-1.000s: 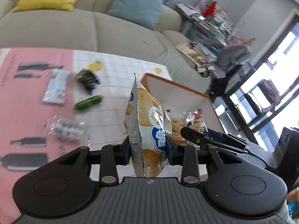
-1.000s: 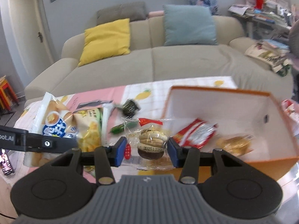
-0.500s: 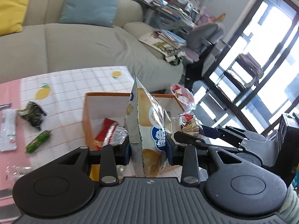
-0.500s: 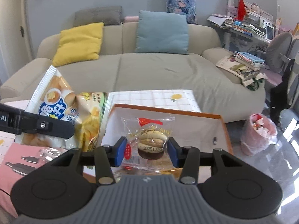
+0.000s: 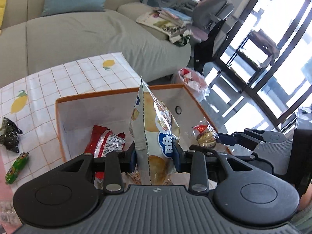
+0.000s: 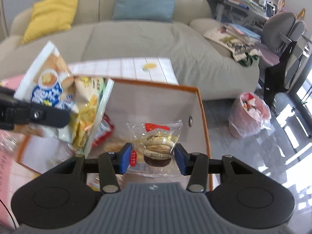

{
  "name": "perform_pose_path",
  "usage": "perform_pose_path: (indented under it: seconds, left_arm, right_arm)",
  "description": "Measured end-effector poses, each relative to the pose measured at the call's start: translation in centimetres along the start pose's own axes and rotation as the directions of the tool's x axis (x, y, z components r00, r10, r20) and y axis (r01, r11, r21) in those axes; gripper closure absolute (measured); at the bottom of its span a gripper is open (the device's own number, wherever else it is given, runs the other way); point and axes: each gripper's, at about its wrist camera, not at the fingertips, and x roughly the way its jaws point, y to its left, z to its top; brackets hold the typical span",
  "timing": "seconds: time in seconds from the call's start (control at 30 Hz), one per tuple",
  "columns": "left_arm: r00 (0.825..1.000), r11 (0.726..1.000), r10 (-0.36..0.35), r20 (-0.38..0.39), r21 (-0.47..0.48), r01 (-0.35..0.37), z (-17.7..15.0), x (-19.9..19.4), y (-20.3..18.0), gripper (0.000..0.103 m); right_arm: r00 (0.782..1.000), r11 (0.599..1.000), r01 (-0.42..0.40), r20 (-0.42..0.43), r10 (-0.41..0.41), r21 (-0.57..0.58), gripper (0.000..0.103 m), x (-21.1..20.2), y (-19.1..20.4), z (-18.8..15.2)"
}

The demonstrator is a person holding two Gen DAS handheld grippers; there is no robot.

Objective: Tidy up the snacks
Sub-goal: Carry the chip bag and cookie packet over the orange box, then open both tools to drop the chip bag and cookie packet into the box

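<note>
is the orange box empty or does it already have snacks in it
Not empty: the orange box already holds a red snack packet lying on its floor.

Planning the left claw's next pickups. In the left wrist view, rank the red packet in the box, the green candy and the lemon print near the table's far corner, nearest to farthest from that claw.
1. Red packet: in the orange box, just left of the left claw.
2. Green candy: on the tablecloth, far left.
3. Lemon print: near the table's far corner.
</note>
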Motion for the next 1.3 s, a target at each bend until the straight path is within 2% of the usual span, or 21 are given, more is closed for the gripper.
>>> perform_pose_path:
  seconds: [0.1,0.3,0.47,0.73,1.03,1.17,1.3]
  left_arm:
    - [0.999,1.0,0.005,-0.033,0.009,-0.005,0.1,1.7,-0.1,0.063]
    - [0.996,1.0,0.014,-0.084,0.003,-0.014,0.0,4.3,0.2,0.063]
    - [0.992,0.999,0.042,-0.119,0.01,-0.041,0.0,5.7,0.3,0.063]
    - [0.987,0.999,0.043,-0.155,-0.006,-0.044,0.1,6.9,0.6,0.061]
    - [0.985,0.997,0.079,-0.156,0.009,-0.079,0.3,6.4,0.2,0.051]
    - [0.987,0.996,0.088,-0.131,0.017,-0.086,0.6,5.4,0.0,0.035]
    - [0.99,0.996,0.093,-0.103,0.028,-0.09,1.1,4.2,-0.4,0.03]
  right_arm:
    - [0.999,0.999,0.022,-0.045,-0.023,-0.034,0.057,1.6,0.2,-0.3]
    - [0.995,0.995,0.035,-0.085,-0.043,-0.092,0.057,3.4,0.8,-1.1]
    - [0.992,0.995,0.035,-0.119,-0.046,-0.094,0.057,4.8,0.4,-1.1]
    - [0.986,0.995,0.033,-0.159,-0.047,-0.092,0.056,6.1,0.6,-1.5]
    - [0.986,0.993,0.041,-0.154,-0.057,-0.107,0.055,5.8,1.1,-1.1]
    - [0.987,0.991,0.049,-0.145,-0.066,-0.122,0.05,5.3,1.5,-0.9]
    - [0.989,0.99,0.068,-0.124,-0.083,-0.12,0.037,4.5,1.4,-0.5]
